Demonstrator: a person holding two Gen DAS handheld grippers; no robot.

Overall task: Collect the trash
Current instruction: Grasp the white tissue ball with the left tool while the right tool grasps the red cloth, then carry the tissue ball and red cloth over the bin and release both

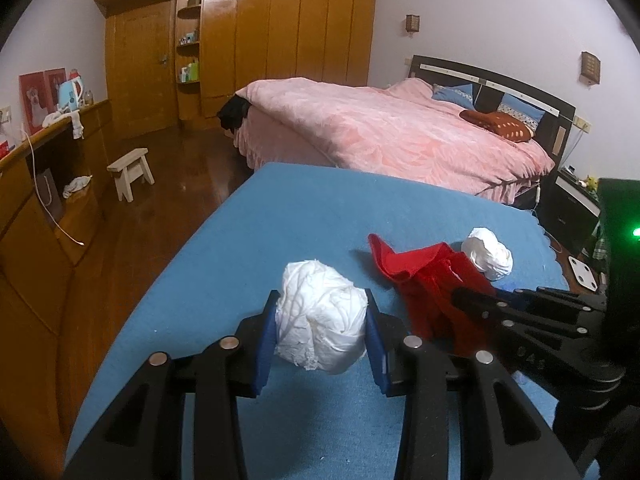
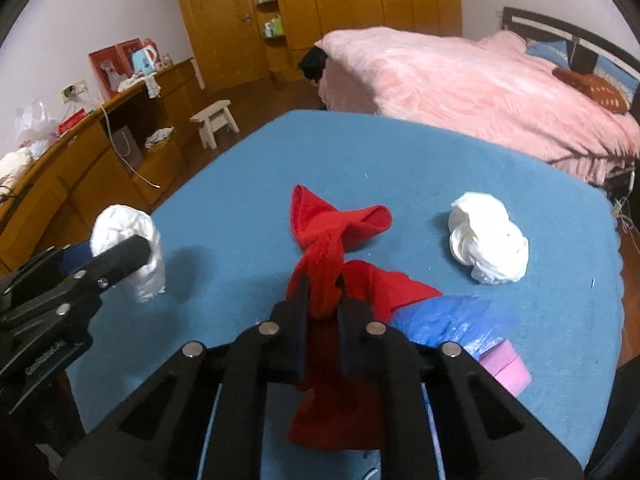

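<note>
**Paper wad and red cloth gripped over the blue table**

A crumpled white paper wad sits squeezed between the blue pads of the left gripper, lifted just above the table. It is wrinkled and roughly ball-shaped. The right gripper is pinched tight on a red cloth, whose twisted upper end flops onto the table while the rest hangs bunched under the jaws. A second white wad lies loose on the table, to the right of the cloth and apart from it. Near the right gripper lie a crinkled blue plastic bag and a pink block.

The table is covered in blue fabric. Beyond it stand a bed with a pink blanket, a wooden wardrobe, a small white stool on the dark wooden floor, and a long wooden counter.
</note>
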